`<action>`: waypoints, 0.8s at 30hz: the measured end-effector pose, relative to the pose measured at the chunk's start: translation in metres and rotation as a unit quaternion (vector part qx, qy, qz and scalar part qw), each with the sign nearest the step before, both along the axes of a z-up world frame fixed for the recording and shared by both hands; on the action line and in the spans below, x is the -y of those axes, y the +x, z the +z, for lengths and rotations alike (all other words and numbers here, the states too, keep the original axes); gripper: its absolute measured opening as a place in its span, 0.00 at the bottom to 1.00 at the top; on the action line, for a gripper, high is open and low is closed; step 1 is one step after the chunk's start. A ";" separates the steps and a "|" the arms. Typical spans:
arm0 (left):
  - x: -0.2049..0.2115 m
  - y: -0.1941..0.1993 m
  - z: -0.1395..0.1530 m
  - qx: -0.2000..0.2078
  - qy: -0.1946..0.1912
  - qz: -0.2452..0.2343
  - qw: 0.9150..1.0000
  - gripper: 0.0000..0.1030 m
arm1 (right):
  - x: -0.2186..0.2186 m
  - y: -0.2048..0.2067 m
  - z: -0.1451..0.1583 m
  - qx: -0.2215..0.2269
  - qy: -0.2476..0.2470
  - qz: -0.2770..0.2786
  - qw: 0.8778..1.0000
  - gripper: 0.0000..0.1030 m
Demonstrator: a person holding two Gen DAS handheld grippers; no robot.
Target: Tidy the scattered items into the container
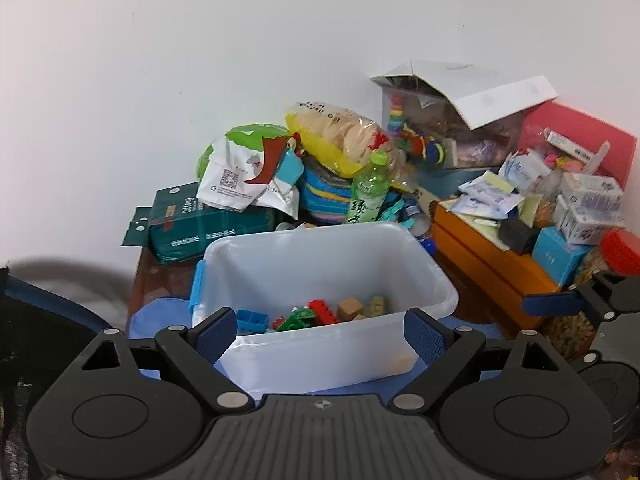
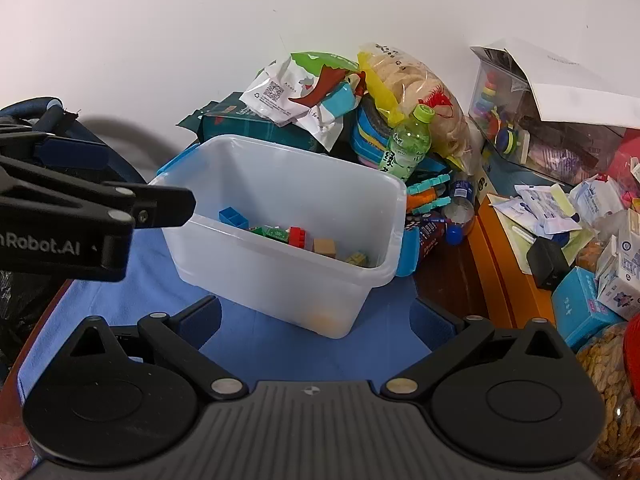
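A translucent white bin (image 1: pixel 424 280) with blue latches stands on a blue cloth (image 2: pixel 280 344); it also shows in the right wrist view (image 2: pixel 384 268). Inside lie several toy bricks: blue (image 2: pixel 233 217), green (image 2: pixel 276 233), red (image 2: pixel 297 236), tan (image 2: pixel 324 246). My left gripper (image 1: pixel 320 338) is open and empty, just in front of the bin's near wall; it also shows in the right wrist view (image 2: pixel 176 208) at the bin's left rim. My right gripper (image 2: pixel 316 320) is open and empty, low over the cloth before the bin.
Clutter is piled behind the bin against the white wall: a green bottle (image 1: pixel 370 188), a cracker bag (image 1: pixel 344 136), a teal pack (image 1: pixel 208 228), a white pouch (image 1: pixel 240 180). Orange boxes (image 1: pixel 488 264) with packets and cartons stand at the right. A red-lidded jar (image 1: pixel 620 252) is near right.
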State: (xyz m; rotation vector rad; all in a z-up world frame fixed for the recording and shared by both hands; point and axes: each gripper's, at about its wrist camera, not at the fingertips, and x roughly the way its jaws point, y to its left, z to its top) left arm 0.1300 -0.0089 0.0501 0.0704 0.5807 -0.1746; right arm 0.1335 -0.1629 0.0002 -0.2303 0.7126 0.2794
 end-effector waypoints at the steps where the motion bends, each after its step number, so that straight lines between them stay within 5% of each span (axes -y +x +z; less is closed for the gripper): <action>1: 0.000 -0.001 0.001 0.006 0.001 0.000 1.000 0.90 | 0.000 0.000 0.000 0.000 0.000 0.000 1.000 1.00; 19: 0.001 -0.005 0.003 0.001 -0.002 0.008 1.000 0.90 | 0.000 0.003 -0.004 -0.005 0.001 -0.004 1.000 1.00; 24: 0.001 -0.003 0.001 -0.009 0.002 0.012 1.000 0.97 | 0.001 0.004 -0.004 -0.003 0.002 -0.005 1.000 1.00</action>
